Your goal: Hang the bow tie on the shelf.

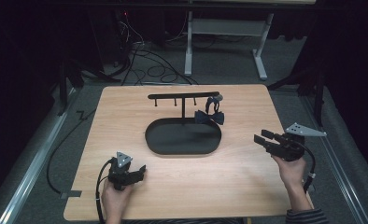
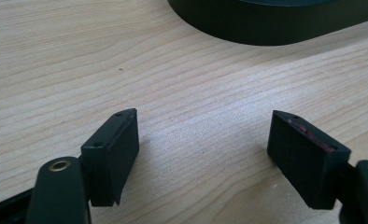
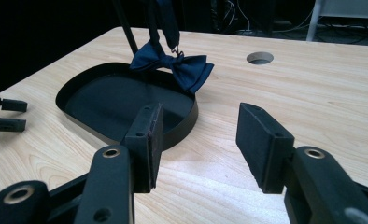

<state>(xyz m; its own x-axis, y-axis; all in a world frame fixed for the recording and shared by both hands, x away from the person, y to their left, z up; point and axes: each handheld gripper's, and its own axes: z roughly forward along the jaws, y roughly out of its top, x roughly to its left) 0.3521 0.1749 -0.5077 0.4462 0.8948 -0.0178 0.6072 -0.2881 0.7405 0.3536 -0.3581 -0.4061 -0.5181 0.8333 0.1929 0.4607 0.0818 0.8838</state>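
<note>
A dark blue bow tie [image 1: 209,116] [image 3: 175,65] hangs by its strap from the right end of a black T-shaped rack [image 1: 183,96], just above the right part of a black oval tray [image 1: 156,144] [image 3: 182,126]. My left gripper [image 1: 142,170] [image 2: 203,149] rests low at the table's front left, open and empty, with the tray's wall [image 2: 266,28] ahead of it. My right gripper [image 1: 260,136] [image 3: 198,140] is held at the right of the tray, open and empty, pointing toward the bow tie.
The wooden table [image 1: 247,186] has a round cable hole [image 3: 259,58] beyond the tray. Cables and a white desk frame [image 1: 226,28] lie on the floor behind the table. Bare wood surrounds the tray on all sides.
</note>
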